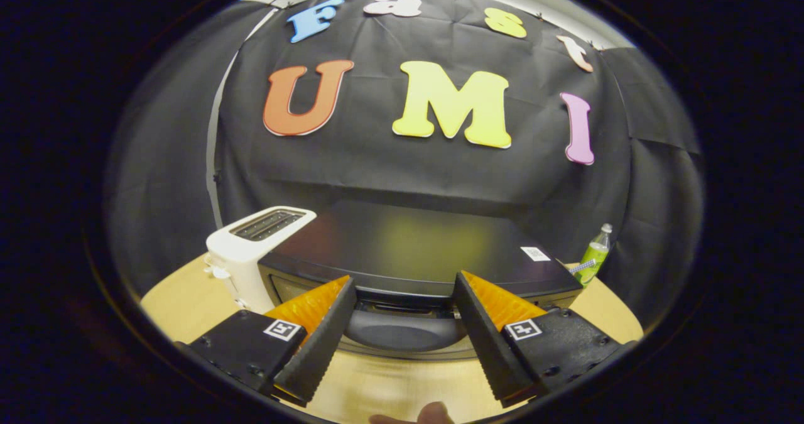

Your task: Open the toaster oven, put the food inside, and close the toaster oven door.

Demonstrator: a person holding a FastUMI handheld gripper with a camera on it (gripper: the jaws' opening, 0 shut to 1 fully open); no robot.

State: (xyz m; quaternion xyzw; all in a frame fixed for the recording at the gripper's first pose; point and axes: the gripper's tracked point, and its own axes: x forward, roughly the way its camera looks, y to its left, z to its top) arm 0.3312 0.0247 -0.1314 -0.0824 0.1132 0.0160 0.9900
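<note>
A black cloth wall closes off the back and sides of the booth, and in front of it stands a light wooden table (188, 304) that carries everything in the scene. At the middle of the table sits the black toaster oven (402, 248), its flat dark top seen from slightly above, with a small white label near the right rear corner of that top. Its front edge faces the near side; the rounded dark handle (402, 330) of the door shows low on that front. The door looks shut, though the low angle hides most of its face.

The tongs (405, 295) hang just in front of the oven, their two fingers spread wide apart and pointing toward its upper front edge. The handle lies in the gap between the fingers, and neither finger presses on it or on anything else; they hold nothing. The left fingertip comes close to the oven's front left, the right fingertip close to its front right, and I cannot tell whether either tip touches the casing.

Just left of the oven, close against its side, stands a white two-slot toaster (251, 248), its slots facing up. At the far right, beyond the oven's right corner, a small green bottle (593, 257) with a pale cap stands upright near the cloth wall.

At the near edge of the table, below the fingers, the tip of a person's finger (427, 414) shows
</note>
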